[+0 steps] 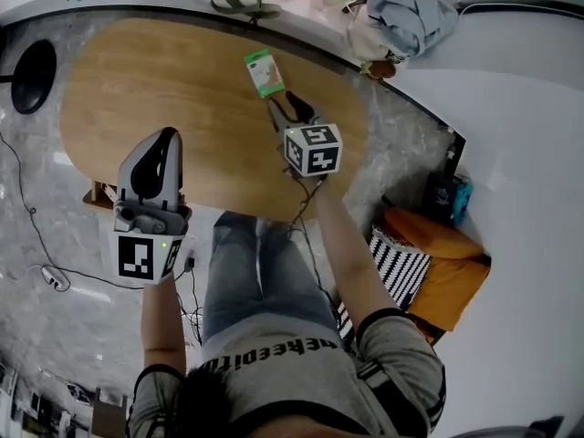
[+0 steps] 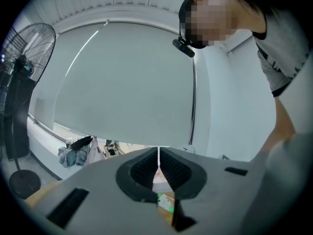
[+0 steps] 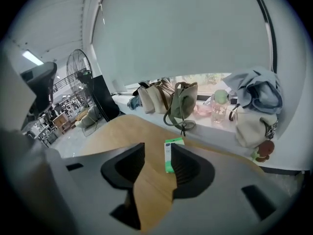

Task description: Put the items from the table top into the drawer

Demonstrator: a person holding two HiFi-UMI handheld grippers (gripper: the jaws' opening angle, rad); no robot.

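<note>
A small green-and-white box [image 1: 265,73] lies flat on the oval wooden table [image 1: 137,89], toward its far side. My right gripper [image 1: 285,106] hangs over the table just short of the box, tilted down at it. In the right gripper view the box [image 3: 168,155] shows in the gap between the jaws and beyond the fingertips, untouched by the pads; the right gripper [image 3: 157,150] is open. My left gripper [image 1: 167,135] is at the table's near-left edge. In its own view the left gripper [image 2: 158,166] has its pads together with nothing between them.
A windowsill behind the table carries bags [image 3: 182,104], a pink bottle [image 3: 220,104] and a heap of blue cloth [image 1: 411,7]. A floor fan [image 3: 80,72] stands at the left. An orange cushion [image 1: 447,263] and a striped cloth [image 1: 397,267] lie at the right. Cables [image 1: 55,276] run over the floor.
</note>
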